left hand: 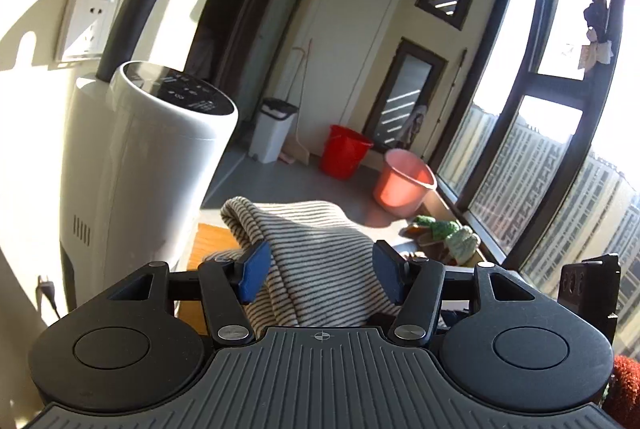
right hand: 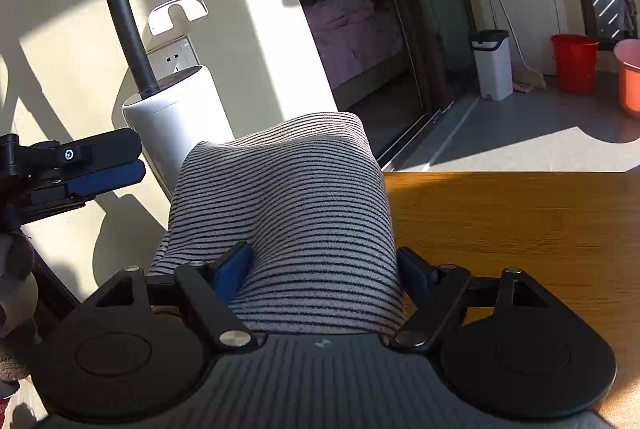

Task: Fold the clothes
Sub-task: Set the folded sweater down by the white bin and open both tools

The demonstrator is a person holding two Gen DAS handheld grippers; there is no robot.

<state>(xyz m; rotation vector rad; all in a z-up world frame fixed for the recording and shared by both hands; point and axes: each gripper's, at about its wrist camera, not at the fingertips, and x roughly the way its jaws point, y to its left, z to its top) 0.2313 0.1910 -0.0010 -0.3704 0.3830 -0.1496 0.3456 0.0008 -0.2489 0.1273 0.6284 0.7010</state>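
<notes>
Lying between both sets of spread jaws, the striped garment (right hand: pixel 288 213) fills the right gripper (right hand: pixel 324 269) and left gripper (left hand: pixel 320 269); no writing is readable.

L tongs (left hand: pixel 320 271): blk body, blue pads | R tongs (right hand: pixel 324 269): same, silver screws

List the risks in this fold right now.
1. The striped garment bulges in a hump between the right gripper fingers, which look spread rather than pinched on it, so it may slip or crease unevenly.
2. It lies at the wooden table edge, so part could slide off.
3. The left gripper works close to the white appliance and could bump it.
</notes>
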